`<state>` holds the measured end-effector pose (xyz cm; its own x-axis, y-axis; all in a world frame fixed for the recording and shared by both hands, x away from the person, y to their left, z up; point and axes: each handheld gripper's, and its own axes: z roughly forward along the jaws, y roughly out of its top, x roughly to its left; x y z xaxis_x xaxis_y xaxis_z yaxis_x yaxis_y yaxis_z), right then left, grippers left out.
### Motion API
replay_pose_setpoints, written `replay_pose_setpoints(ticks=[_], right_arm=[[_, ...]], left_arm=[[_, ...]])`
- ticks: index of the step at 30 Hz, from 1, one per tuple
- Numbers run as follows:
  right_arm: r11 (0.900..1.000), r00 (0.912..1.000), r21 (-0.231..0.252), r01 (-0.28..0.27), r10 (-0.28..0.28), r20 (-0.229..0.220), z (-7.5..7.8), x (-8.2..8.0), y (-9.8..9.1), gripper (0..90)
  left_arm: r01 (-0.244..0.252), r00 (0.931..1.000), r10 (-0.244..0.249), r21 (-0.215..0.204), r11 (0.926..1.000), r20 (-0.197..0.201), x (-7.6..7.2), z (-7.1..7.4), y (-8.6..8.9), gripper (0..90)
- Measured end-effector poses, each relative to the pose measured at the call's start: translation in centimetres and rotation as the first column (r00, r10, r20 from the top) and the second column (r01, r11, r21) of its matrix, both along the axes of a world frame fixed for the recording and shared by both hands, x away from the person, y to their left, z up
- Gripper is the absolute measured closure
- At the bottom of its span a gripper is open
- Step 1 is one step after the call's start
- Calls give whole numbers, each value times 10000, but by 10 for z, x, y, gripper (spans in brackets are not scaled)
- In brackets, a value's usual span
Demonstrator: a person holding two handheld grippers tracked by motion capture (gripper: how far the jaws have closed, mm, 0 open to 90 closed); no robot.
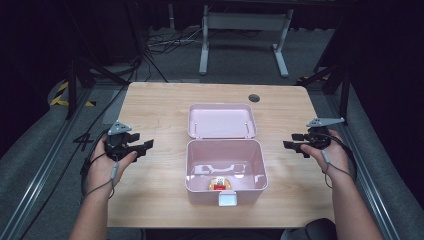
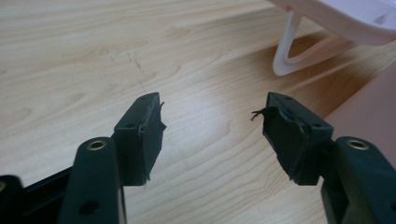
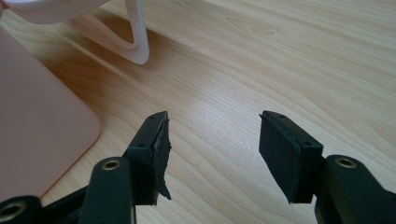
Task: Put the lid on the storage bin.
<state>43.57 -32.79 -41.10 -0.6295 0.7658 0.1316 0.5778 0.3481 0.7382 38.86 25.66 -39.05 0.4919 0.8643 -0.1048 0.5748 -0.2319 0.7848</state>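
Note:
A pink plastic box (image 1: 192, 165) stands open in the middle of the wooden table (image 1: 155, 105), its lid (image 1: 221, 120) folded back flat behind it. Inside, near the front wall, lies a small round yellow and red item (image 1: 218, 184). My left gripper (image 1: 141, 146) hovers left of the box, jaws open and empty, pointing toward it. My right gripper (image 1: 292, 146) hovers right of the box, also open and empty. In the left gripper view the gripper (image 2: 212, 123) faces bare wood with the box's white handle (image 2: 286, 51) beyond. In the right gripper view the gripper (image 3: 214, 135) shows the pink box wall (image 3: 37, 130) at left.
A white latch (image 1: 229, 200) juts from the box's front. A round cable hole (image 1: 254, 98) sits near the table's far edge. A white table frame (image 1: 245, 30) and cables lie on the floor beyond. Bare wood stretches on both sides of the box.

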Motion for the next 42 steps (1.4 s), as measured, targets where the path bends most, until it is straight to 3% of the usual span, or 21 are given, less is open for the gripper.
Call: replay_pose_setpoints(ticks=[2,3,4,8,12,16,19,21,25,29,32,38,39,42], right_arm=[[10000,9999,12,-76,76,84,0,-1,0,430],[10000,9999,4,-90,90,126,0,-2,0,429],[10000,9999,10,-74,73,139,0,-3,0,427],[9998,9996,-96,-157,159,226,-1,-6,1,422],[9996,9995,-159,-238,241,215,-4,-8,3,421],[9995,9992,-195,-243,249,309,-7,-11,3,412],[9991,9989,-291,-292,303,371,-9,-12,3,400],[9987,9987,-354,-366,378,353,-11,-13,5,398],[9971,9966,-448,-619,642,517,-12,-16,8,384],[9956,9934,-366,-865,890,724,-12,-18,11,387],[9947,9914,-391,-955,985,858,-11,-20,12,390],[9936,9870,-333,-1083,1114,1155,-8,-25,11,399],[9931,9858,-304,-1129,1158,1215,-8,-26,11,400],[9922,9831,-216,-1227,1245,1343,-6,-28,12,401]], left_arm=[[415,9982,-454,938,9947,396,3,3,-7,311],[516,9973,-586,1480,9876,435,5,5,-11,312],[539,9976,-599,1508,9871,355,6,6,-14,312],[696,9975,-693,343,9970,-100,12,15,-26,352],[626,9975,-627,17,9980,331,24,30,-33,393],[722,9967,-686,-854,9937,437,36,45,-41,395],[688,9972,-660,-845,9940,355,42,51,-46,372],[1110,9923,-1060,-816,9905,634,48,57,-53,382],[1407,9885,-1362,-715,9875,651,63,66,-66,369],[1241,9893,-1155,-974,9875,887,83,66,-74,374],[1080,9921,-994,-1177,9872,767,100,63,-79,382],[1243,9921,-1221,-939,9878,287,128,53,-90,375],[1367,9904,-1342,-948,9861,322,133,51,-92,374],[1562,9876,-1566,-1585,9749,100,144,45,-97,373]])
